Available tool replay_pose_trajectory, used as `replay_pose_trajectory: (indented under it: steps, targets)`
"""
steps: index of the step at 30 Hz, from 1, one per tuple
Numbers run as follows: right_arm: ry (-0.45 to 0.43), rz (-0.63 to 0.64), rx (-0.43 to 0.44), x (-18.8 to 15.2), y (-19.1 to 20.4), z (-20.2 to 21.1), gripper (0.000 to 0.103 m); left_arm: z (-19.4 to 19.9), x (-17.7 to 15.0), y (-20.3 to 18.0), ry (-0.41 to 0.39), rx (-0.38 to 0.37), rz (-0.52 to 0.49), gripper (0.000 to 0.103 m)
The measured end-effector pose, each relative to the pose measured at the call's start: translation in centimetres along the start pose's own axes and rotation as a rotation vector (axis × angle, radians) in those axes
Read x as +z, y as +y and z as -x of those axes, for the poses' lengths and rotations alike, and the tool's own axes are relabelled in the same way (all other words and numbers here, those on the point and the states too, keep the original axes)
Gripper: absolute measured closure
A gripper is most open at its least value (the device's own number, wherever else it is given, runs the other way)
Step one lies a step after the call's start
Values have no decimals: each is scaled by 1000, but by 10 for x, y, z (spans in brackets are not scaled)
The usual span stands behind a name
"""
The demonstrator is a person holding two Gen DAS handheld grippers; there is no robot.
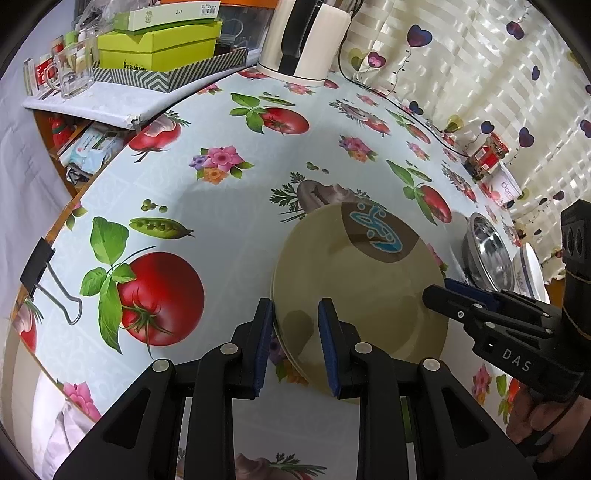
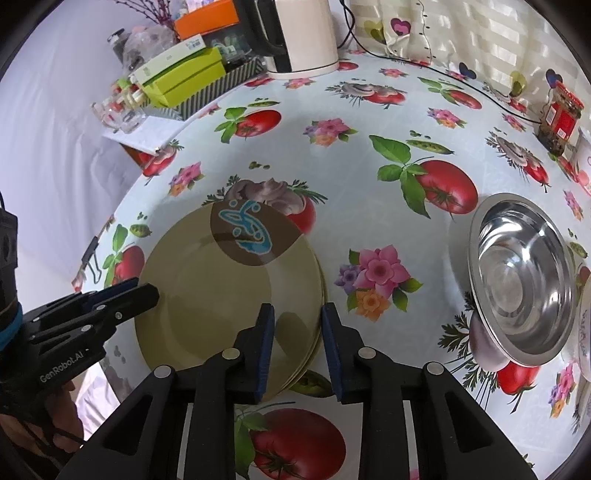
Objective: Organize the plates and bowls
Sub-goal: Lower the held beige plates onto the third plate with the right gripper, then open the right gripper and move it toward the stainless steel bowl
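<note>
Left claw (image 1: 295,314): spread, straddling left rim of plates (image 1: 365,291).
Right claw (image 2: 298,317): spread, straddling right rim.
Steel bowl (image 2: 524,280): right of plates, apart.

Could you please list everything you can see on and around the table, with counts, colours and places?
Plates: a stack, count unclear, beige, top one with a brown patch and blue mark; table centre.
Steel bowl: one, silver; right of the plates.
White dish: one, partly visible; beyond the bowl.
Kettle: one, cream and black; far edge.
Boxes: several, green, stacked in a striped tray; far left.
Glass mug: one, clear; beside the boxes.
Jar: one, red label; far right.
Binder clip: one, black; left table edge.
Tablecloth: pale, tomato and flower print.
Left gripper: black, open, straddling the stack's left rim.
Right gripper: black, open, at the right rim.
</note>
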State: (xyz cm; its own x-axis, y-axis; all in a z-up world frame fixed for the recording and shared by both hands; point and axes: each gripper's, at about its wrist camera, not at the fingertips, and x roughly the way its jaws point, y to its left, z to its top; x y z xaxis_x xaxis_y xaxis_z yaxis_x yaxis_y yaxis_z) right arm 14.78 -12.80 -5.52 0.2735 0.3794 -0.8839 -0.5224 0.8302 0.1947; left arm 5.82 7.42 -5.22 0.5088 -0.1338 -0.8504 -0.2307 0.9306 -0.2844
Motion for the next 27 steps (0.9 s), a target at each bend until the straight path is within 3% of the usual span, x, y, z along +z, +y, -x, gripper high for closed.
replay_pose_trajectory:
  steps: [15, 27]
  targets:
    - [9, -15, 12, -6, -2, 0, 77, -1, -2, 1, 7, 1, 1, 76]
    - [-36, -17, 10, -14, -6, 24, 77, 21, 0, -10, -42, -23, -34, 76]
